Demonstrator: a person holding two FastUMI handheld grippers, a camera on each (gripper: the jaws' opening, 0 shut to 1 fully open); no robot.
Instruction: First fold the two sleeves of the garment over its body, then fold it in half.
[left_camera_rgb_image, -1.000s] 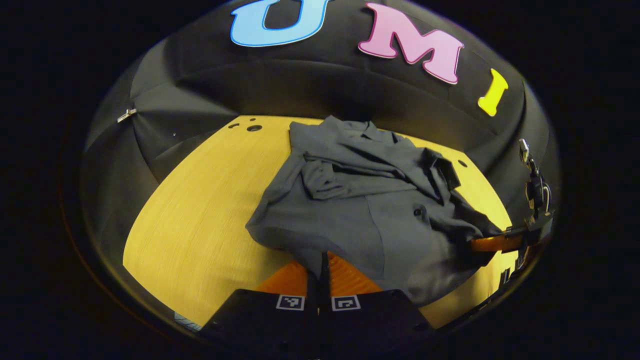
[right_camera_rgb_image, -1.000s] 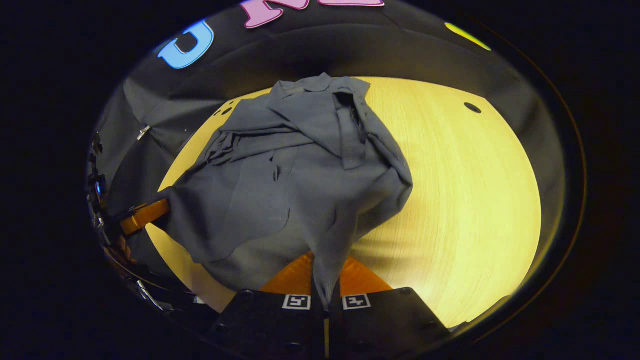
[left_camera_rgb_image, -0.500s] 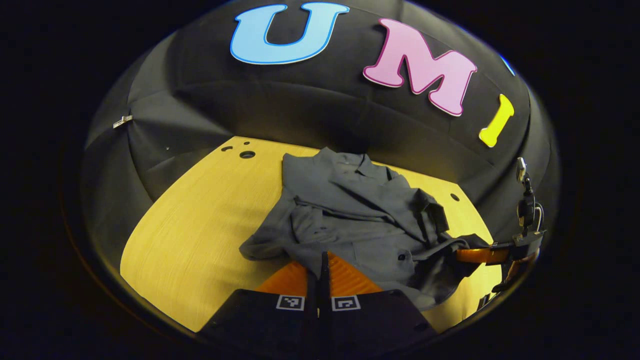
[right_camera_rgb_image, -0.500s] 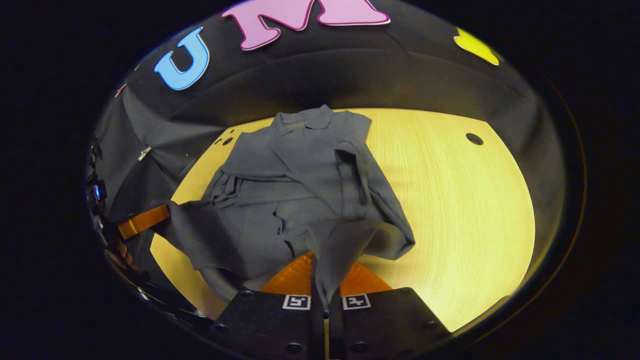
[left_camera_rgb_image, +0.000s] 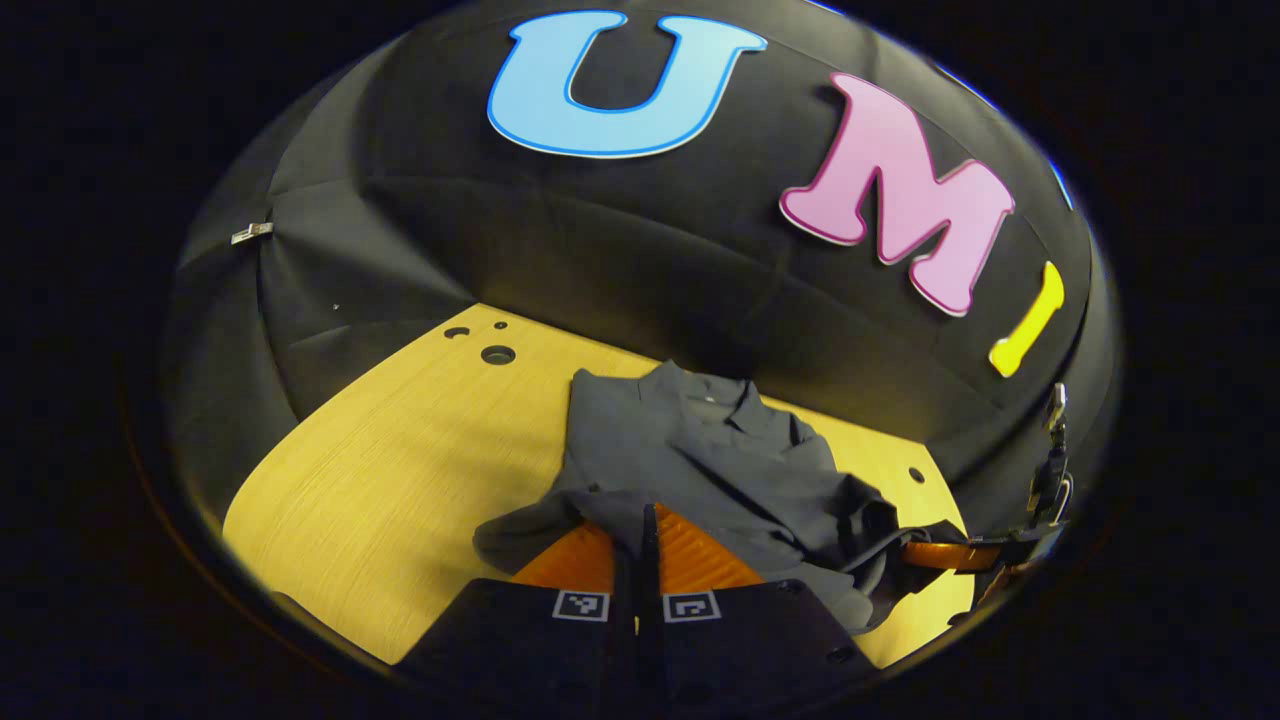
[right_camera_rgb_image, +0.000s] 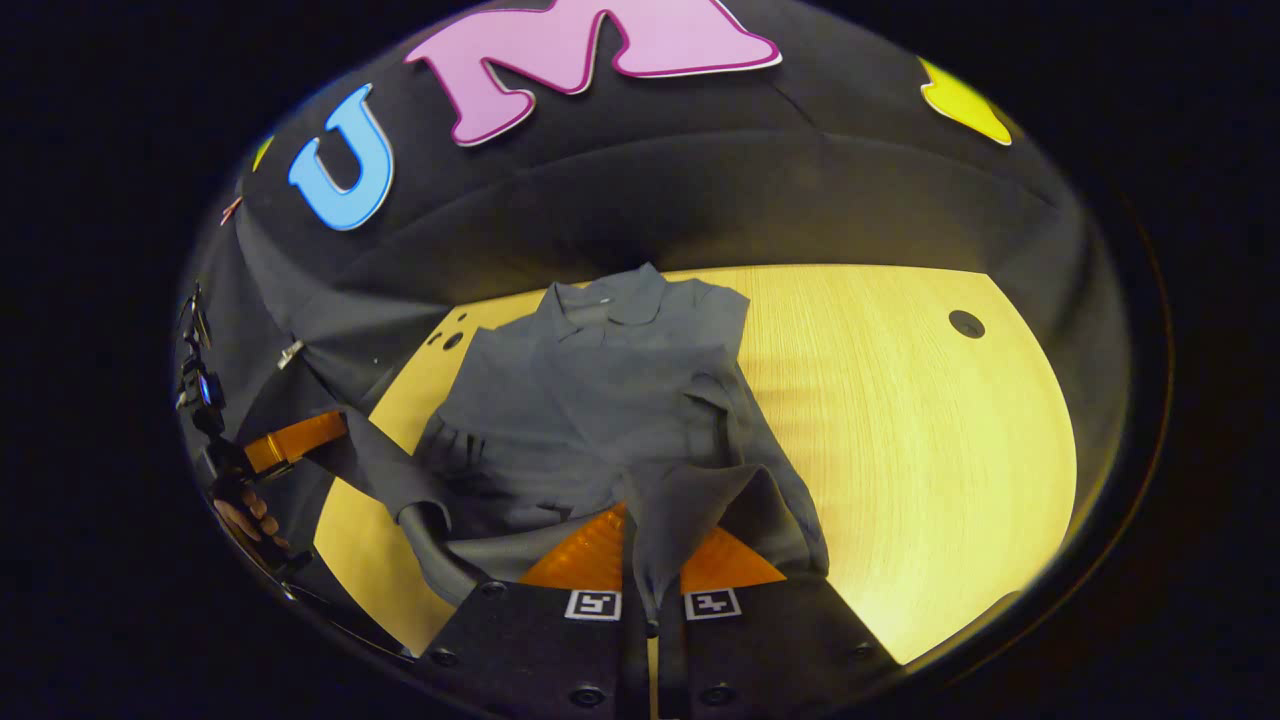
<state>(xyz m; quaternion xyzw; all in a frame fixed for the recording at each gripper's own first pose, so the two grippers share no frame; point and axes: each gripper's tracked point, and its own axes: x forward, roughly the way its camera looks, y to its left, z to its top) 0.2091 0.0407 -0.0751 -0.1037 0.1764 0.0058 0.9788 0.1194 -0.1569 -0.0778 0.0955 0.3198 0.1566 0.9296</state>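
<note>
Your left tool (left_camera_rgb_image: 640, 530) is pressed together on the garment's hem, cloth pinched between its fingers. The right tool (right_camera_rgb_image: 640, 545) is likewise clamped on a hem corner, the fabric draping over its fingers. Each tool also shows in the other's view: the left one (right_camera_rgb_image: 345, 440) and the right one (left_camera_rgb_image: 905, 553), at opposite ends of the hem.

From both tools the garment (right_camera_rgb_image: 600, 400) runs straight ahead, long axis pointing away to the collar (right_camera_rgb_image: 600, 300), which lies at the far end near the booth wall. Sleeves look already laid over the body. The garment sits on the wooden surface (right_camera_rgb_image: 900, 420), collar end flat, hem end lifted.

Probably mid half-fold: the hem likely needs carrying forward toward the collar, both tools level. Neither tool is nearer the collar.
</note>
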